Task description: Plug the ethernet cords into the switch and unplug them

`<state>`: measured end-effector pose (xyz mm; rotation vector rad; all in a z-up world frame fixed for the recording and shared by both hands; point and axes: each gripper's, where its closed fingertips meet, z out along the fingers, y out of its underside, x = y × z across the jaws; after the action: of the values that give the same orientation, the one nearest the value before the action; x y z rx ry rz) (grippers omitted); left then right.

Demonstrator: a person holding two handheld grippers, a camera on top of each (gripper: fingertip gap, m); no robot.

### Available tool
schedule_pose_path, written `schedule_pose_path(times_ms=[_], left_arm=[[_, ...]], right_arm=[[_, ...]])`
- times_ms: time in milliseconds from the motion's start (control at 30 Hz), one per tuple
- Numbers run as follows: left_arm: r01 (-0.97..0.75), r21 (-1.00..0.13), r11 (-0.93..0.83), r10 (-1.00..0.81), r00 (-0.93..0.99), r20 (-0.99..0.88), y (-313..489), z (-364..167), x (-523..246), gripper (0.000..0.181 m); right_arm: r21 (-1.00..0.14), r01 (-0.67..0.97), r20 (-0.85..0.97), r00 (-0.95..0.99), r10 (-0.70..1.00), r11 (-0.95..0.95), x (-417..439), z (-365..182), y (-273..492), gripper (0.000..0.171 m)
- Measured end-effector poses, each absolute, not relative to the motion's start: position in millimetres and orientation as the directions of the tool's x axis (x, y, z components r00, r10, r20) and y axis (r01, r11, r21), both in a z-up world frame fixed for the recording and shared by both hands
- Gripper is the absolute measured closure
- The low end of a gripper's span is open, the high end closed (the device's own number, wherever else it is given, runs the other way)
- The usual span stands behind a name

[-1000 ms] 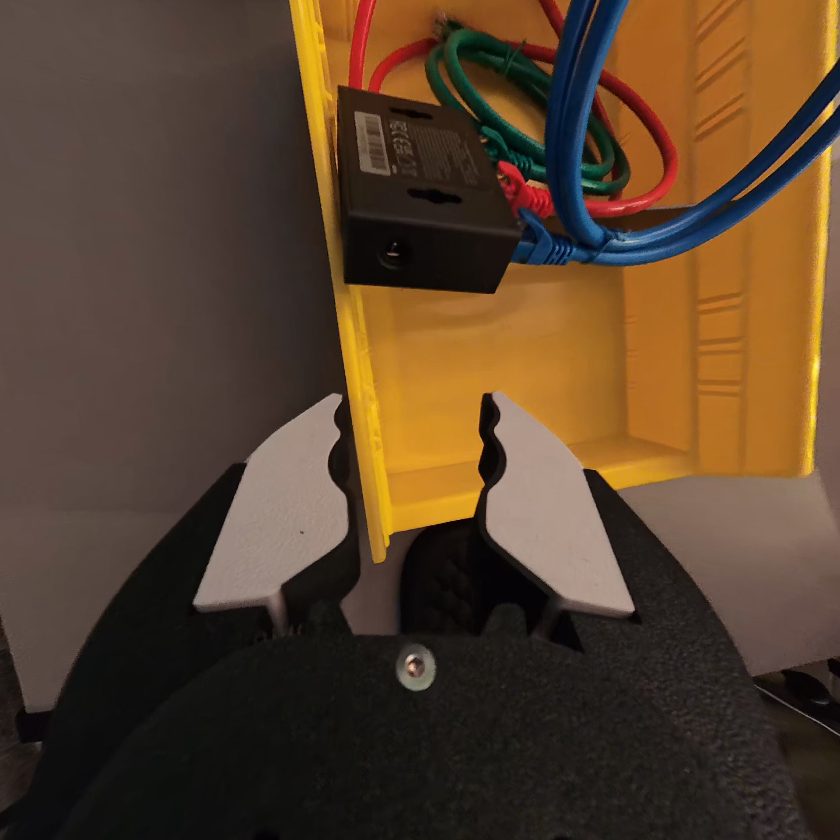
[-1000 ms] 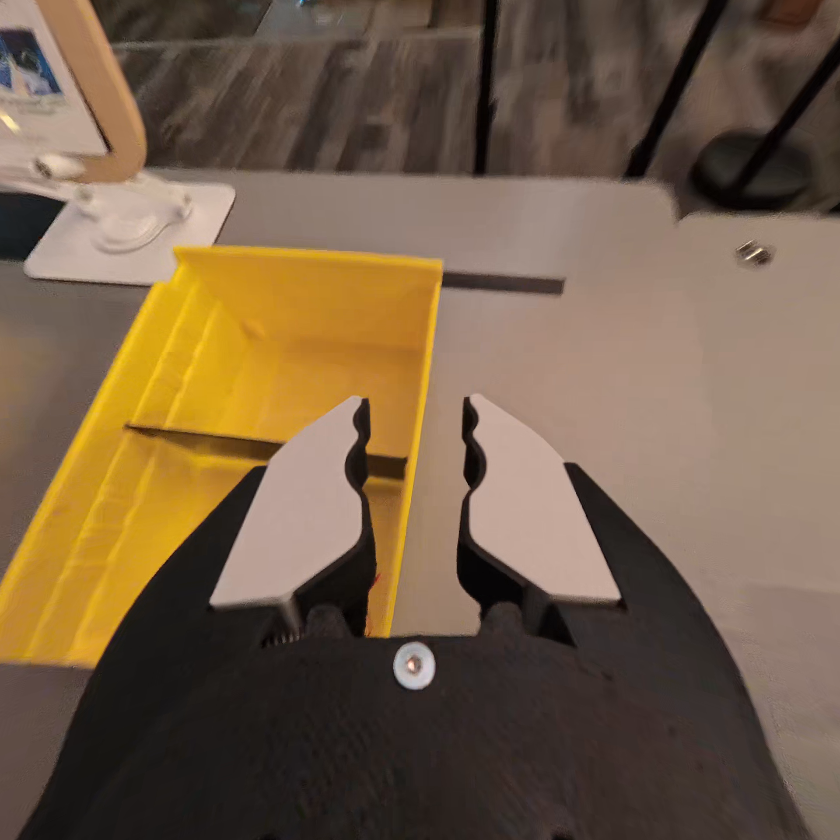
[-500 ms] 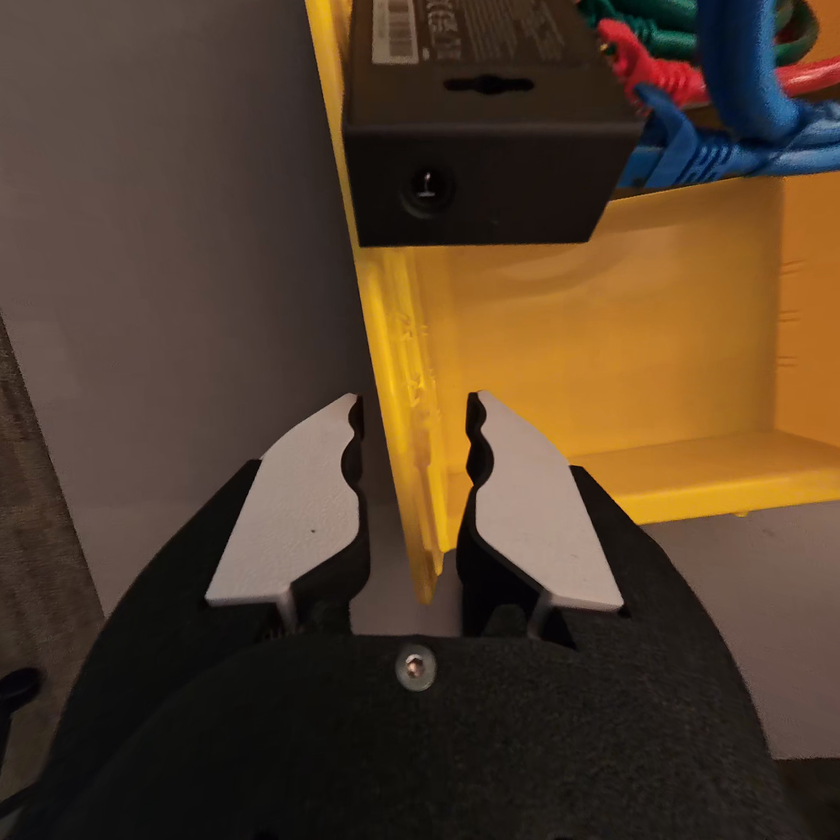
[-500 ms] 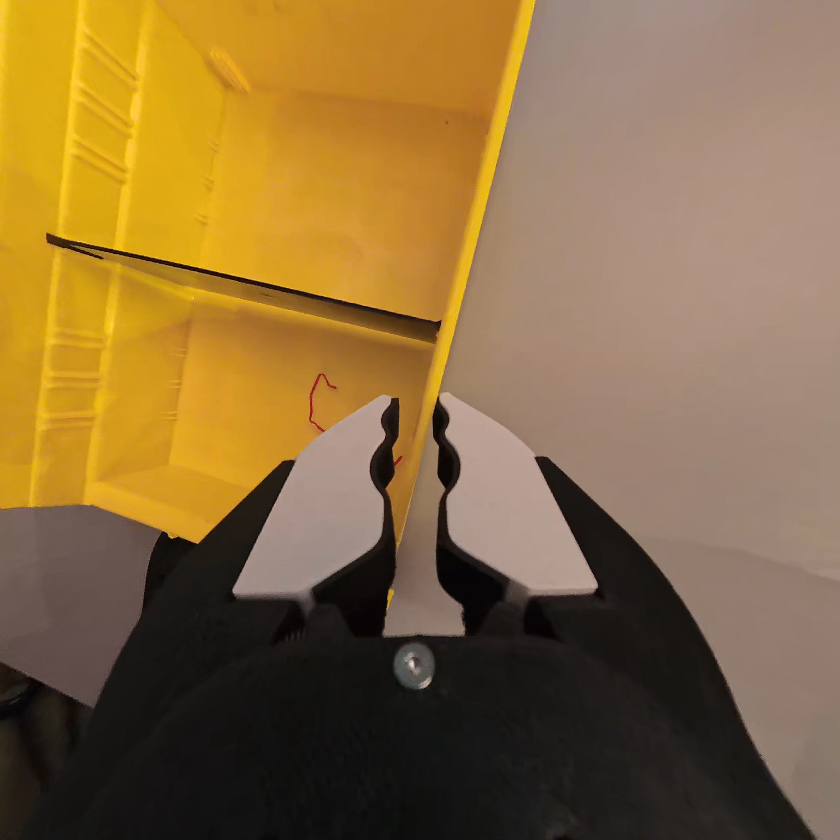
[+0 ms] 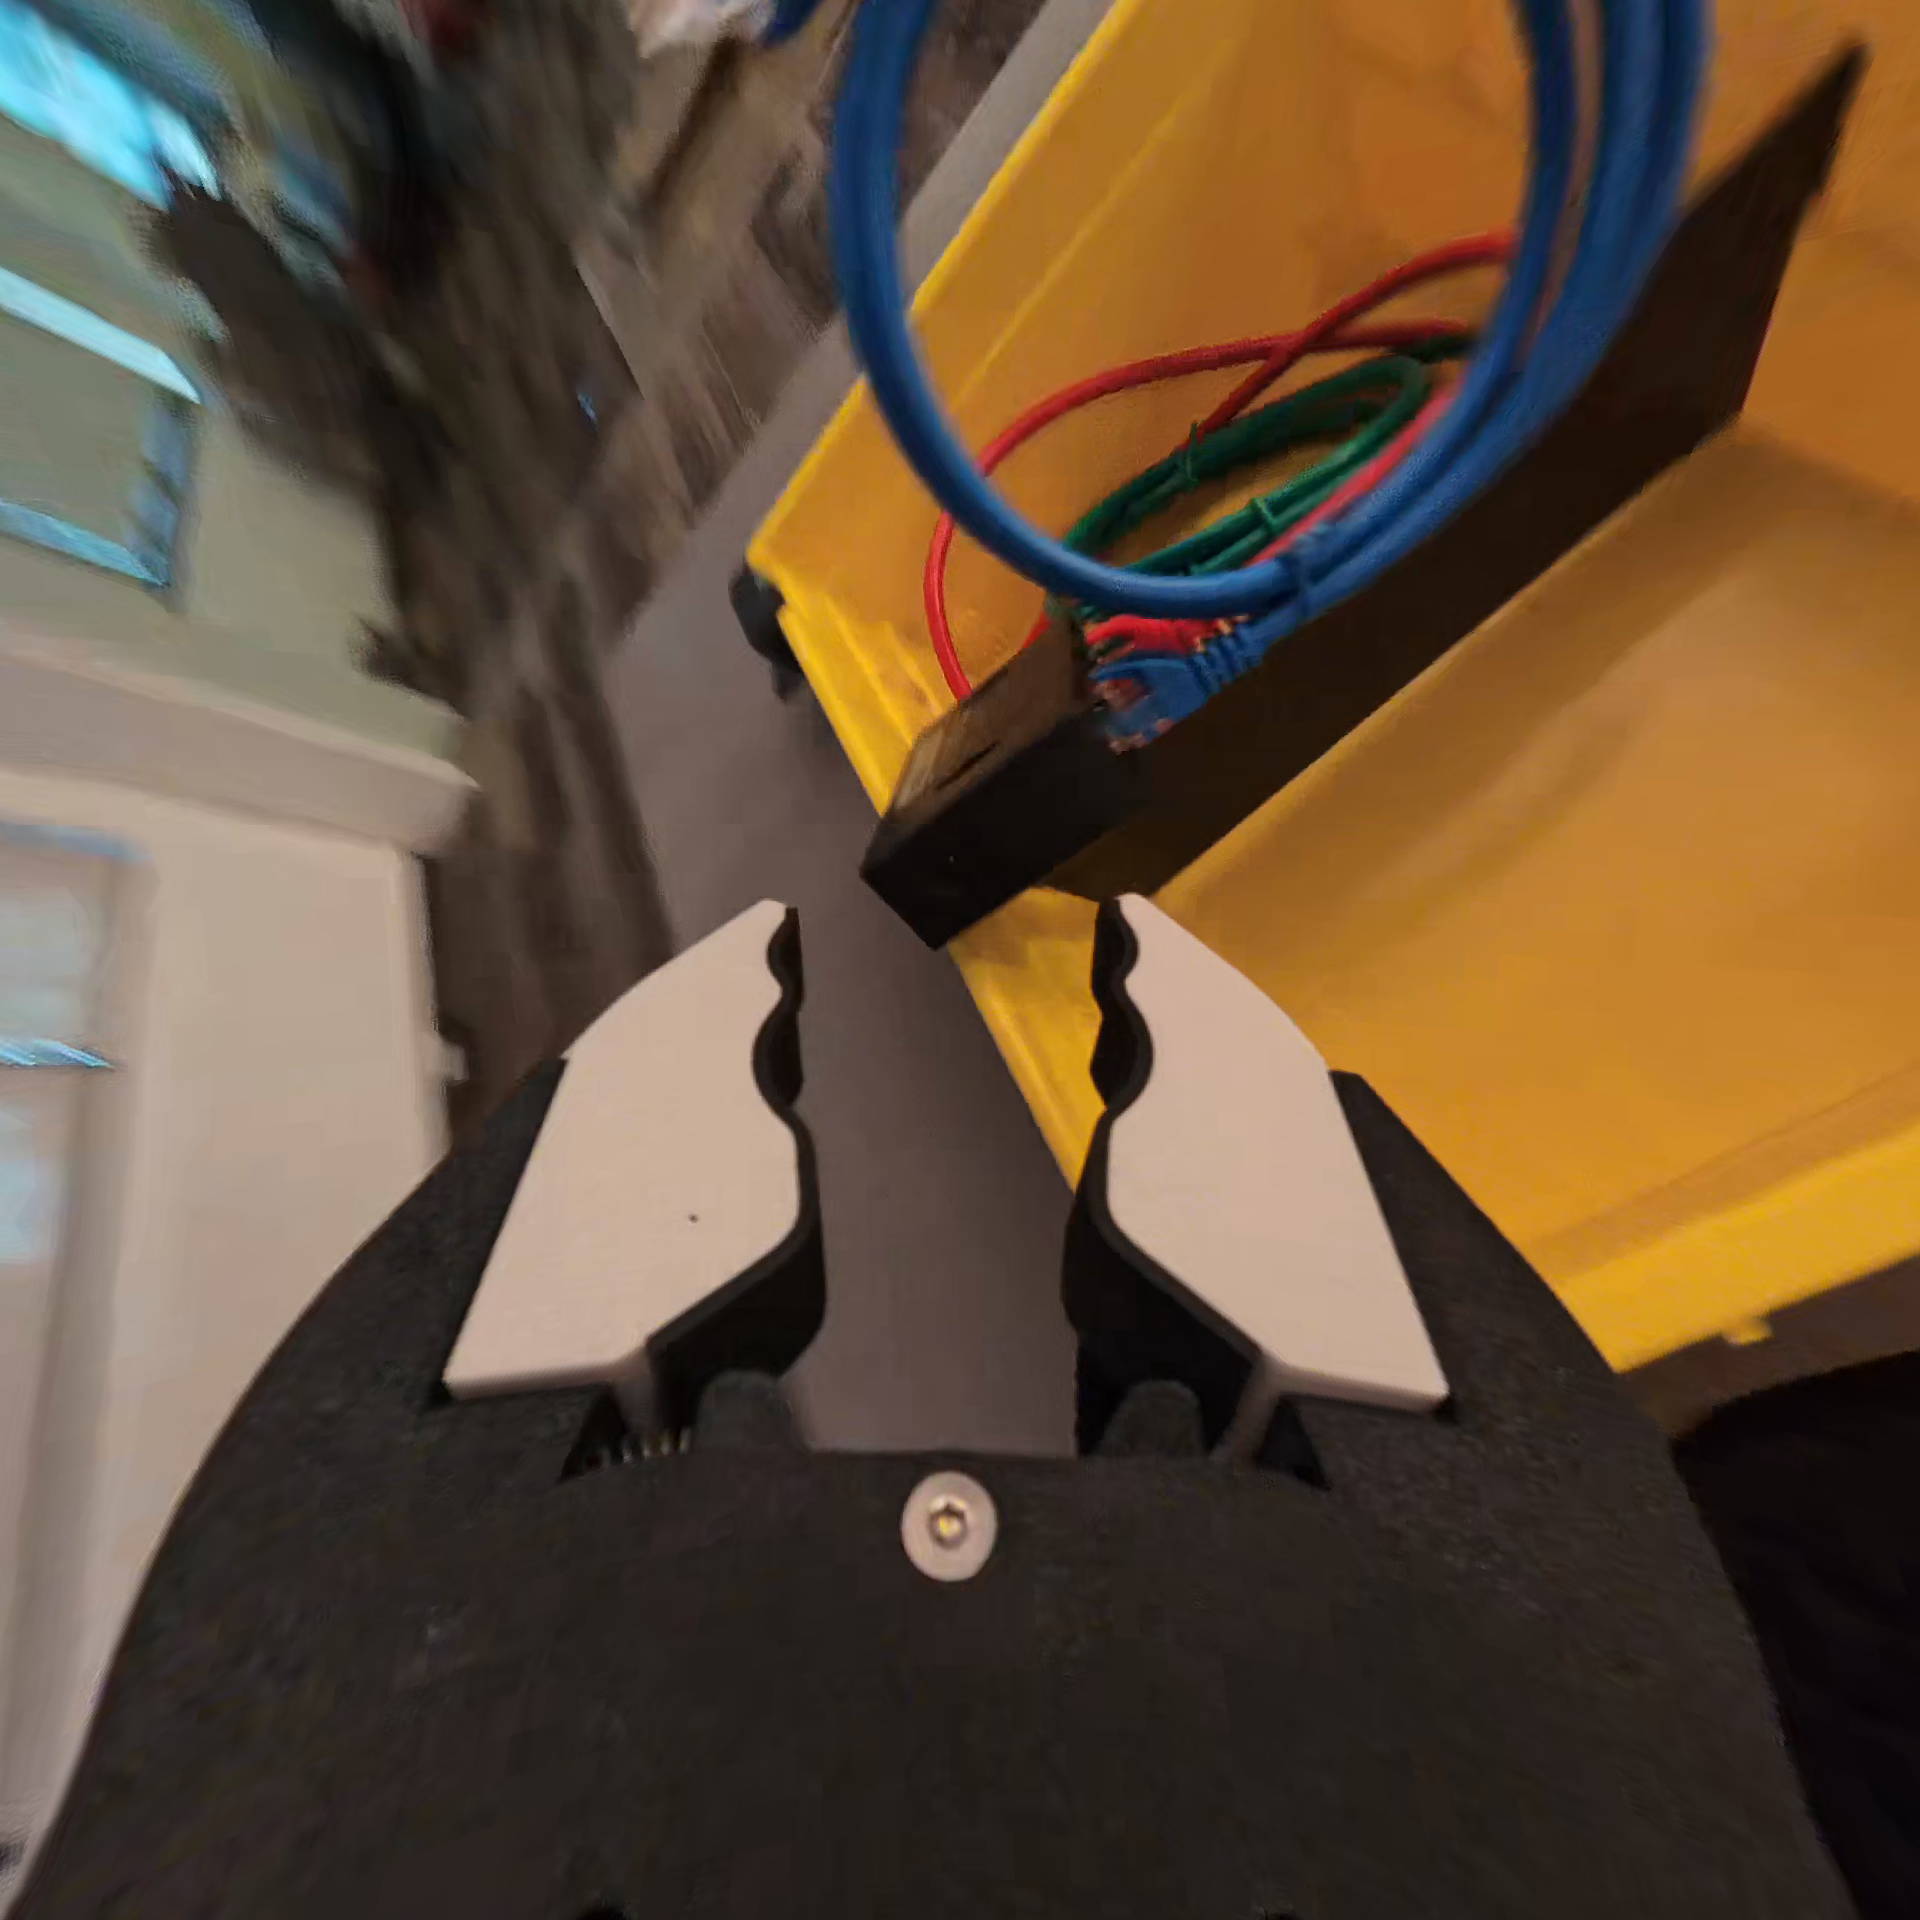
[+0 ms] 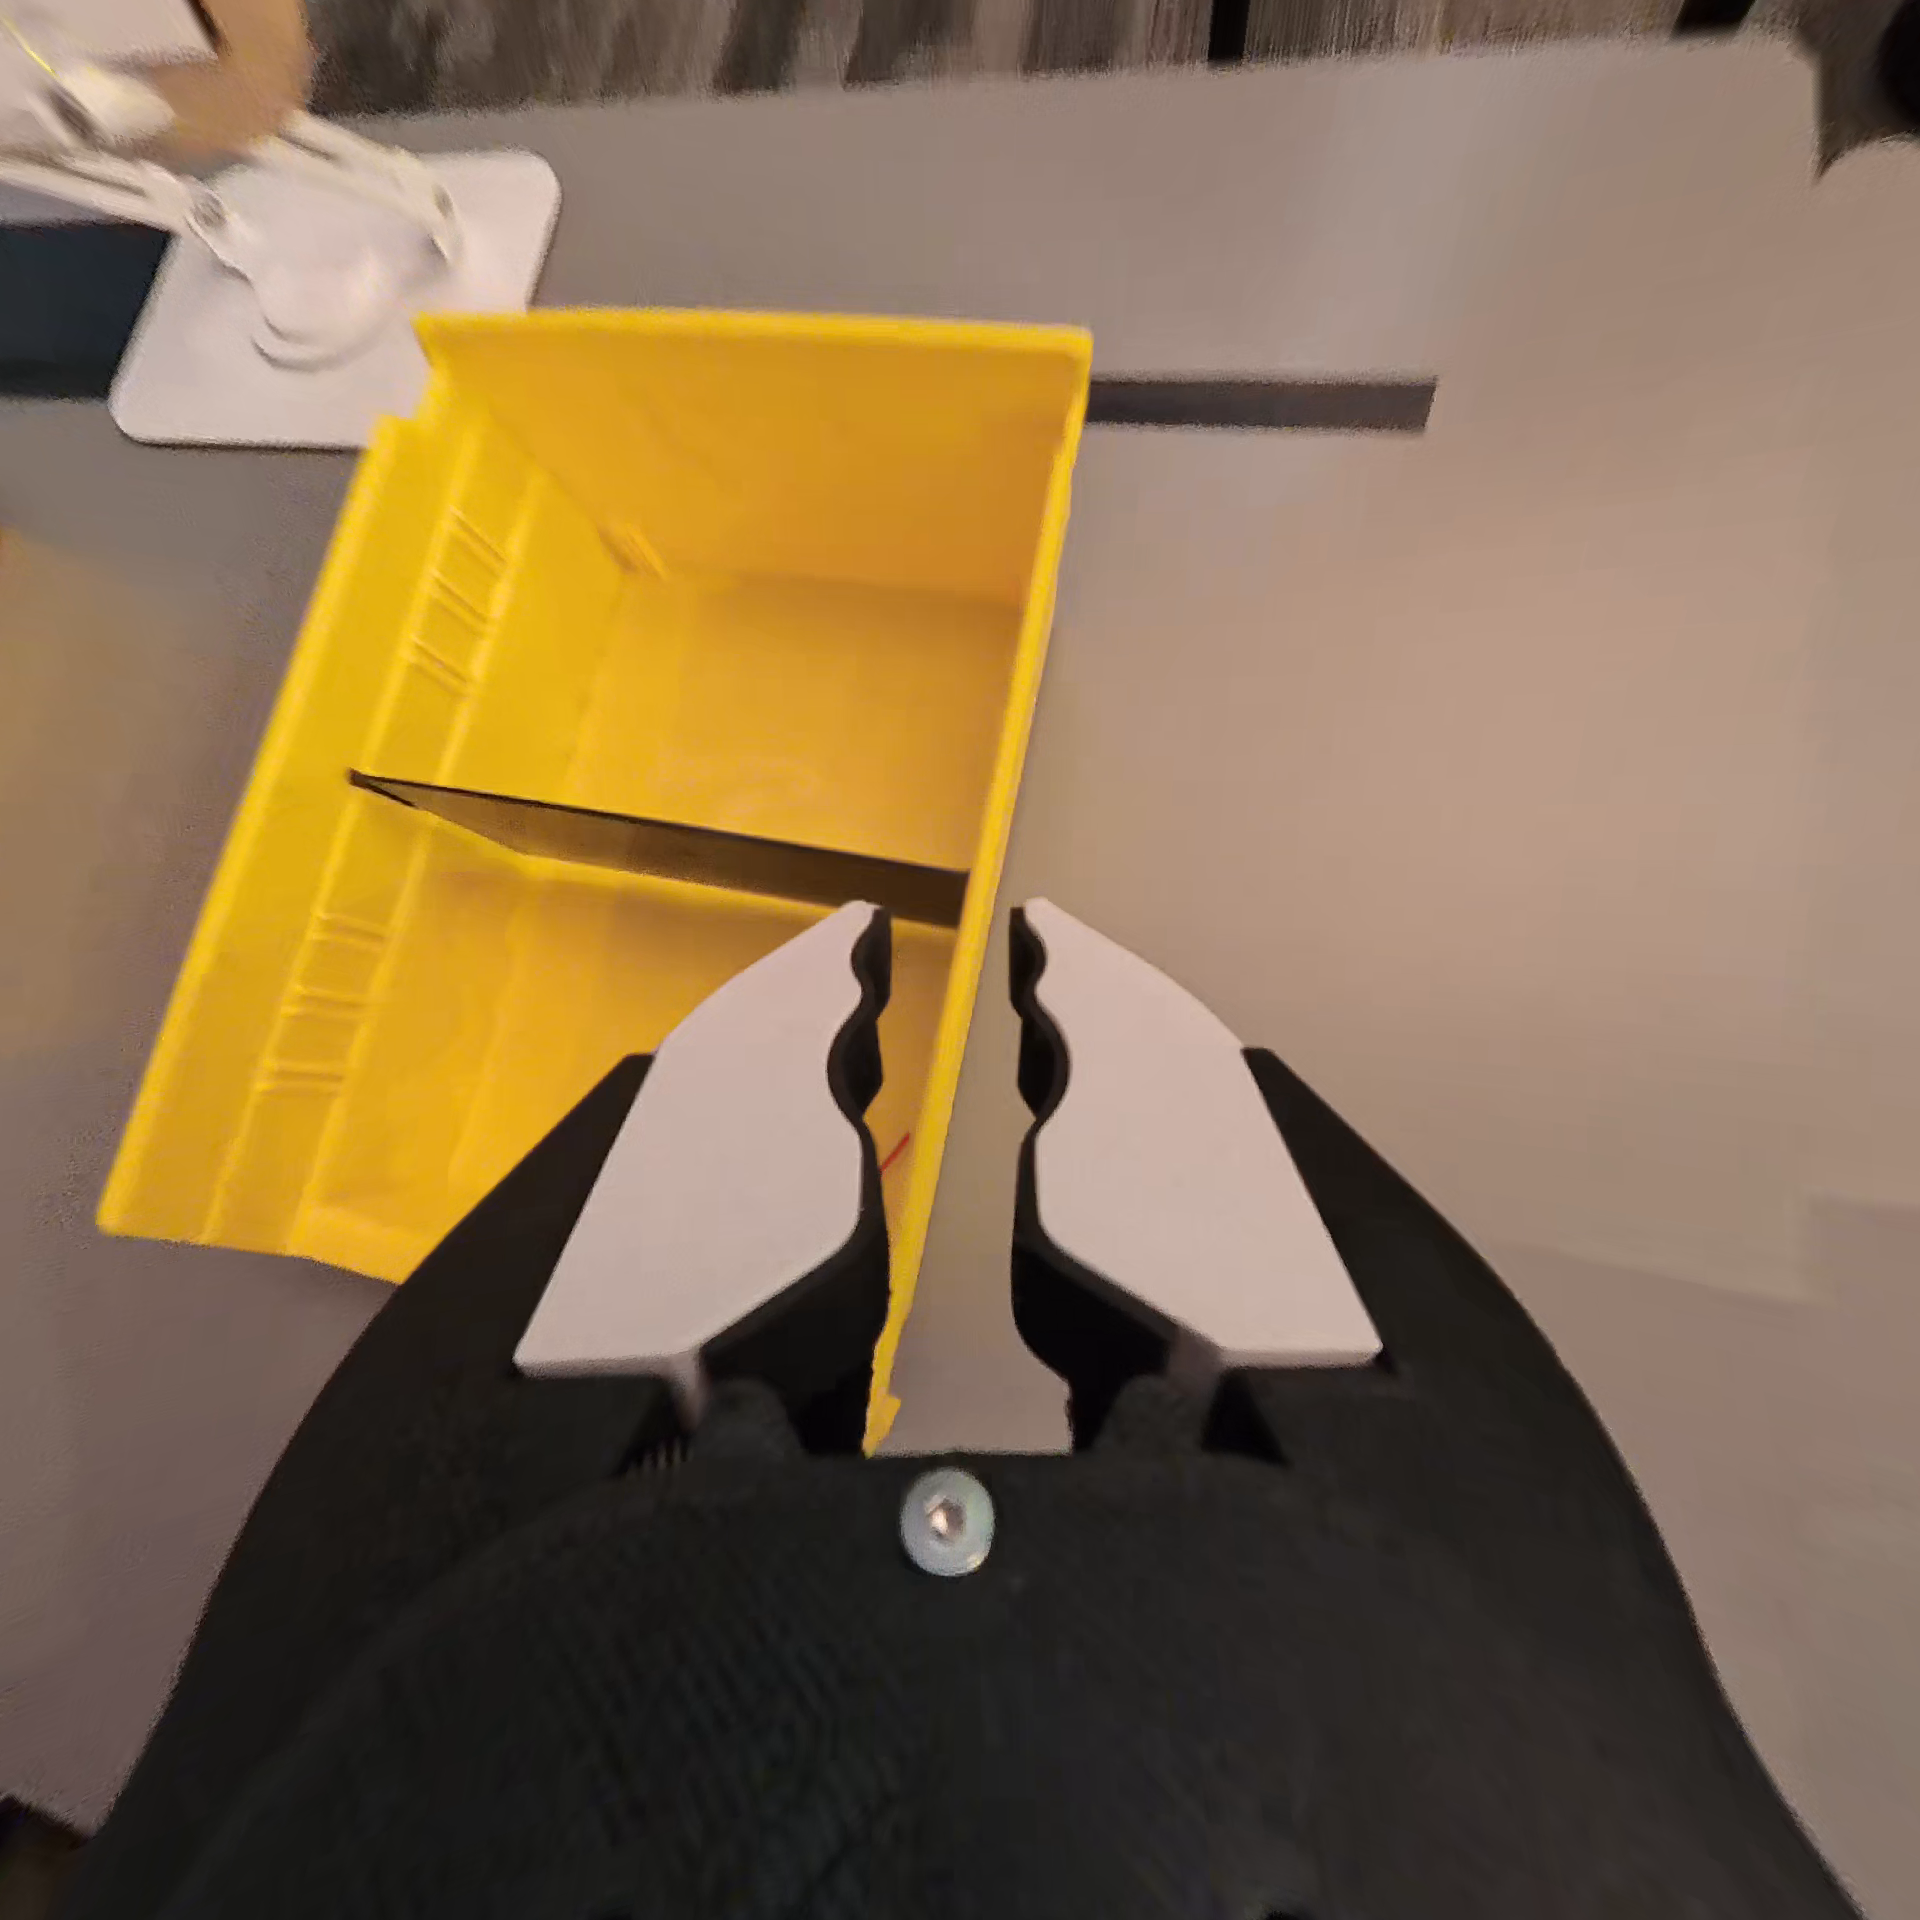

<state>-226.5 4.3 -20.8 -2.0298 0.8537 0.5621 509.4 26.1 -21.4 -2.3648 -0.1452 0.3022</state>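
Note:
In the left wrist view a black switch lies in a yellow bin, against its black divider. Blue, red and green cords are plugged into it, and the blue loop rises above the bin. My left gripper is open and empty, with the switch's near corner just beyond its tips. In the right wrist view a yellow bin with a black divider holds only a red thread. My right gripper straddles its right wall, slightly open.
The bin stands on a grey table with a dark slot behind it. A white stand base sits at the back left. The left wrist view is tilted and its background is blurred. One gripper's finger ends stand about 75 centimeters off the other's.
The left view has swung and tilted, and the switch now sits just past the fingertips. My left jaws have opened wider. The right gripper has loosened on the bin wall and the view has levelled.

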Motion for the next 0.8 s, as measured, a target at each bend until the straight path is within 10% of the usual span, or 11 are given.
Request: schedule_pose_path(times_ms=[367, 800], left_arm=[[-0.98, -0.034, -0.195, -0.583, 0.144, -0.799, 31.0, -50.4, -204.4, 0.132], [-0.961, 0.246, -0.124, -0.645, -0.111, -0.757, 50.0, -67.6, -212.1, 0.146]], right_arm=[[-0.729, 0.091, -0.104, 0.965, 0.242, -0.678, 498.8, -7.8, 28.9, 0.146], [-0.707, 0.11, -0.098, 0.963, 0.25, -0.698, 497.7, -13.6, 29.9, 0.149]])
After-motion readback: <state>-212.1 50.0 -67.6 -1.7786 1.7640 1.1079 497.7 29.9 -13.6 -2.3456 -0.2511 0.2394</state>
